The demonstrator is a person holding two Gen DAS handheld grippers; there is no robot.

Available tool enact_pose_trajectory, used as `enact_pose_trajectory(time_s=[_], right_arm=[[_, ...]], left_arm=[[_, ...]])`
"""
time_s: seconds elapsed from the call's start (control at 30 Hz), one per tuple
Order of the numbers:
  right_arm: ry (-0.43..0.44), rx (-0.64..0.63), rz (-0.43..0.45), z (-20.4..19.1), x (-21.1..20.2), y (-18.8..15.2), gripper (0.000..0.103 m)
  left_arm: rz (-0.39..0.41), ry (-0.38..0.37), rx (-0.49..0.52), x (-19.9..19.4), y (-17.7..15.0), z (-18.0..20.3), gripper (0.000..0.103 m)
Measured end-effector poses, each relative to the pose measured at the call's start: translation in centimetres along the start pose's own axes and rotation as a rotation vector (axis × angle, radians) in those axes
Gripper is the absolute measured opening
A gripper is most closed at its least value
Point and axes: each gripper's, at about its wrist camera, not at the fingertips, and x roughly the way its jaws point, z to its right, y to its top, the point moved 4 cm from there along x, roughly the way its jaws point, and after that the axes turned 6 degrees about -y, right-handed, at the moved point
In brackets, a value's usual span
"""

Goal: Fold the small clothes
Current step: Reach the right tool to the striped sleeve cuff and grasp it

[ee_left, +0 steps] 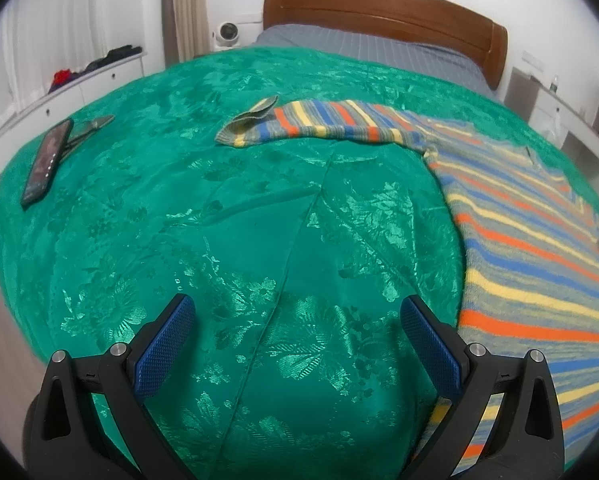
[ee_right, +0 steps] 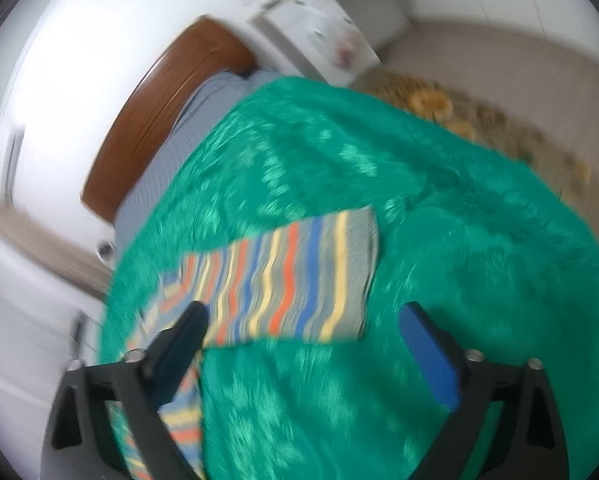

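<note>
A small striped knit sweater in grey, blue, orange and yellow lies flat on the green blanket. In the left wrist view its body fills the right side, and one sleeve stretches left with its cuff turned over. My left gripper hangs open above bare blanket just left of the sweater's hem, with nothing between its fingers. The right wrist view is blurred. There my right gripper stands open over the other sleeve, which lies spread on the blanket; the pads do not press on it.
A dark phone and a slim dark object lie on the blanket at the far left. The wooden headboard and grey sheet are at the back. White drawers stand left, white shelves right.
</note>
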Motion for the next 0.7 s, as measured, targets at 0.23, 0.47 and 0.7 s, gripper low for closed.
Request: enact_pose_trajectory(time_s=[0.23,0.47,0.7], right_arm=[[-0.066,0.015,-0.165,1.3,5.7,1.7,0.062],[-0.303,-0.198,-0.121,-0.1,6.3,2.3,0.002],[-0.305,-0.302,-0.015,-5.1,5.2,2.8,0.002]], left_arm=[[-0.045,0.035,-0.007,1.1,-0.4,-0.3,0.103],[-0.047,0.060,0.027,1.3,-0.7,0.1,0.103],[-0.048,0.057,0.025,1.3,-0.8,0.0,0.103]])
